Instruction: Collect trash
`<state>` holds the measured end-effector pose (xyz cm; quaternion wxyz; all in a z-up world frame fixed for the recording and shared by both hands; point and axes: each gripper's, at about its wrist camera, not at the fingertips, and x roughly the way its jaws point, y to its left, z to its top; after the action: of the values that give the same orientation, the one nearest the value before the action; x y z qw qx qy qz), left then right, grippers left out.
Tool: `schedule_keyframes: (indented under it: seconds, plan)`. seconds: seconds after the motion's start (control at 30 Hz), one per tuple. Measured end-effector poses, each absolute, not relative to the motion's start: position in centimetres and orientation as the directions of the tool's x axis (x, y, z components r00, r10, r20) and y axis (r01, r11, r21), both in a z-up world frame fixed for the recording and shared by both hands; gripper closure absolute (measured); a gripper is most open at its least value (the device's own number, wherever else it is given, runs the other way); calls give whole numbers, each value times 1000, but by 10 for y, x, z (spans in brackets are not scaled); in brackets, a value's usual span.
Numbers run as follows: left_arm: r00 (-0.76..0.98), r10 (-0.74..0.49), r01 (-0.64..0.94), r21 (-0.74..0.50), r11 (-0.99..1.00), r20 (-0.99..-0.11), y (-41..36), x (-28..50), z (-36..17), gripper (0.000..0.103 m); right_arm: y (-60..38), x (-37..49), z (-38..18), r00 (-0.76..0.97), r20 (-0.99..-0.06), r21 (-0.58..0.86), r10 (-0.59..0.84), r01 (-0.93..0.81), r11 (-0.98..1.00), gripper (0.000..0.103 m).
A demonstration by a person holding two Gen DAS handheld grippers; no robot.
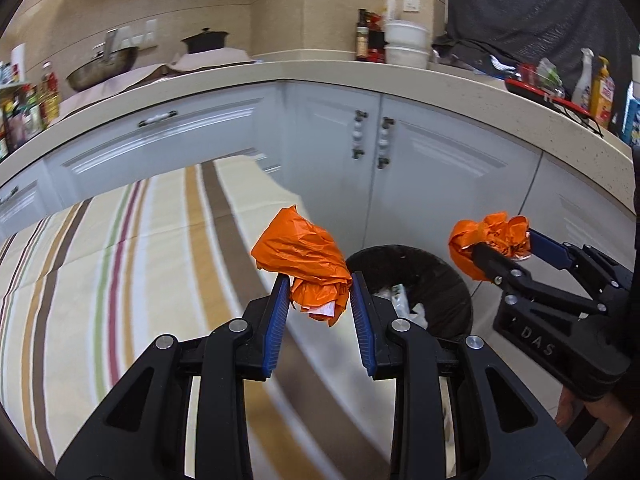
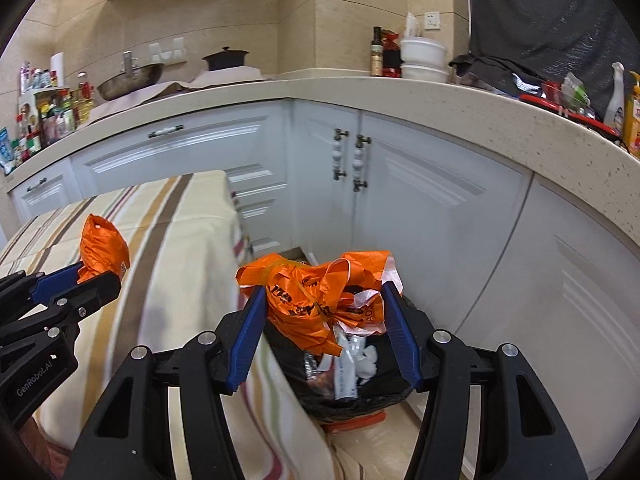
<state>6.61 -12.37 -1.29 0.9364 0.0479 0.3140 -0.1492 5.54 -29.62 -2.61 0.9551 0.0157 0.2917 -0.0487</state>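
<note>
Both claws clamped on orange bags: right claw [image 2: 324,304] with its orange wad [image 2: 316,300] right over bin [image 2: 360,396], left claw [image 1: 320,292] and its orange wad [image 1: 300,252] just short.

Home kitchen: countertop [image 2: 400,92], white cabinets [image 2: 432,216], wok [image 2: 130,80].

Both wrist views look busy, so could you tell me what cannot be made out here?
- Trash bin: left wrist view, lower part behind the left gripper.
- Bin floor: right wrist view, covered by the orange bag in the right gripper.
- Bottle labels: too small.
- Striped tablecloth: blurred.
</note>
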Motion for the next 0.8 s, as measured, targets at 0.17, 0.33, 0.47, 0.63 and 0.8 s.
schedule_keyframes:
  seconds: [0.17, 0.33, 0.47, 0.63, 0.8]
  plan:
    - [750, -272, 350, 12, 937, -602, -160, 85, -15, 73, -318, 66, -34, 815, -571, 13, -103, 134, 991, 46]
    - [740, -274, 356, 12, 934, -615, -182, 108, -18, 71, -336, 84, -37, 813, -571, 25, -114, 155, 988, 45]
    - [764, -246, 335, 41, 941, -596, -199, 126, -22, 43, -351, 103, -41, 823, -554, 41, -123, 174, 984, 33]
    - [756, -253, 335, 25, 942, -604, -206, 137, -21, 39, -363, 108, -43, 817, -560, 50, -138, 200, 979, 33]
    - [770, -255, 344, 44, 938, -585, -205, 131, -16, 35, -367, 96, -39, 817, -556, 53, -156, 222, 974, 33]
